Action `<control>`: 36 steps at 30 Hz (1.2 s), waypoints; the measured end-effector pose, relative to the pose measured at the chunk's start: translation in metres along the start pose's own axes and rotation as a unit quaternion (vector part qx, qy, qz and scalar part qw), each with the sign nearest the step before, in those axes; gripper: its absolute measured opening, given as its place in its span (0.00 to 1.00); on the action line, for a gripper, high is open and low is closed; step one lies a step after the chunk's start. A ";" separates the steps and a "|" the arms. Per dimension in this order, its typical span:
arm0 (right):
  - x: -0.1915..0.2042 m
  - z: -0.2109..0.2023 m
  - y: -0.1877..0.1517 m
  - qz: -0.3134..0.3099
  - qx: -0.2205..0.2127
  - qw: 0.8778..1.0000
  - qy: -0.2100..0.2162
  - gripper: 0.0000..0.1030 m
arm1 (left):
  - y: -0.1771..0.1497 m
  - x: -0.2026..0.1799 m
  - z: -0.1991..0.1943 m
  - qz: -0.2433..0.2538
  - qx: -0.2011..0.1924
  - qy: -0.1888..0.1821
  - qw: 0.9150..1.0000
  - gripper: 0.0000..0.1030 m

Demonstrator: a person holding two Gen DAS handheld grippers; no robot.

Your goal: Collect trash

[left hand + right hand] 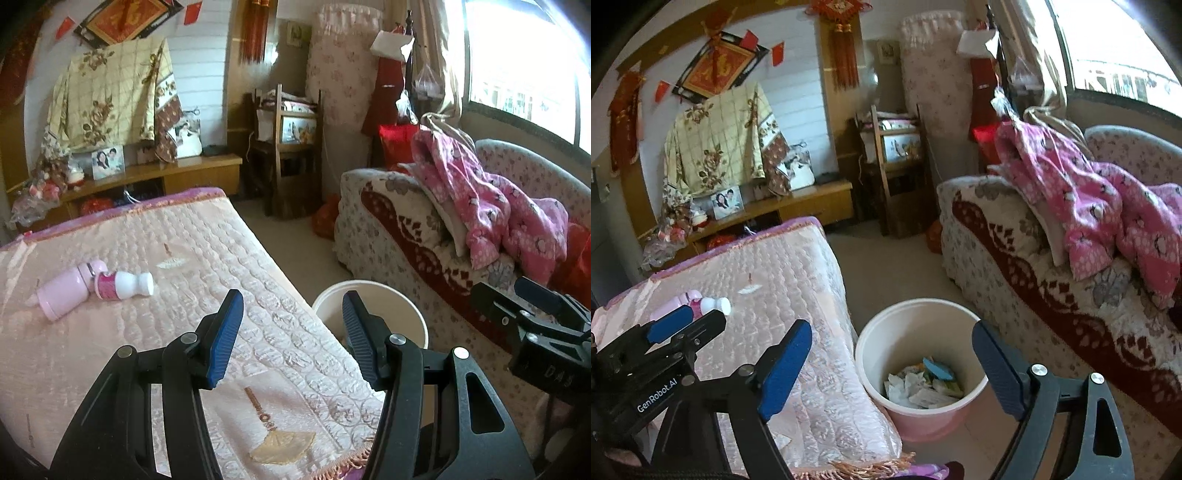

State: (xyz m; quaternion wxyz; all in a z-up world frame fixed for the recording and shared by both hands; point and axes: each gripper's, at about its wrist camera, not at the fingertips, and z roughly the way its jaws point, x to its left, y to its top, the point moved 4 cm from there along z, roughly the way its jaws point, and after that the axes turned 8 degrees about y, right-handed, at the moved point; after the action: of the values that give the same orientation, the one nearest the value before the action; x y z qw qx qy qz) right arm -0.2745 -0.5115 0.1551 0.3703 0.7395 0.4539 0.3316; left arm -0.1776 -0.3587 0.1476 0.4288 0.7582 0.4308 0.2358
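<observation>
The bed [155,251], under a quilted pink cover, fills the left of both views; across a strip of bare floor stands a sofa [1015,258] draped in a patterned throw, with a heap of pink clothing [1100,206] piled on its back, seemingly just dropped there. Between bed and sofa, on the floor tight against the bed's corner, sits the waste bucket [871,354], white inside and pink outside; that spot looks chosen so rubbish can go straight off the bed into it. Its bottom is covered with trash [923,384]: crumpled tissue, wrappers and a blue scrap, so part of the collecting appears done.

The right gripper [892,363] hangs over the bucket's mouth, tilted downward; its fingers are spread wide with nothing between them, the bucket showing through the gap. The left gripper [291,332] points over the bed's edge, its fingers spread about halfway and likewise empty; each gripper shows at the margin of the other's view, so they are side by side.

Well up the bed lie a pink bottle [66,291] and a small white bottle [129,284] with a pink label, both on their sides and touching; whether either counts as trash I cannot tell, though the small one looks a likely candidate.
</observation>
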 end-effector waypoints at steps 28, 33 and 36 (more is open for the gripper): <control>0.021 -0.025 0.007 -0.022 -0.030 0.999 0.001 0.87 | 0.004 0.006 -0.028 -0.010 -0.025 0.003 1.000 0.53; 0.023 -0.024 0.006 -0.024 -0.028 0.999 0.002 0.87 | 0.004 0.006 -0.028 -0.009 -0.024 0.004 1.000 0.53; 0.024 -0.022 0.005 -0.025 -0.027 0.999 0.003 0.87 | 0.002 0.009 -0.027 -0.011 -0.021 0.004 1.000 0.53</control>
State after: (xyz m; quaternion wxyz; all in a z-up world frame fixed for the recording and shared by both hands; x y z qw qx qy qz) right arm -0.2823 -0.4857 0.1739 0.3966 0.7170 0.4640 0.3366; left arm -0.1915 -0.3390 0.1635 0.4456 0.7435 0.4355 0.2428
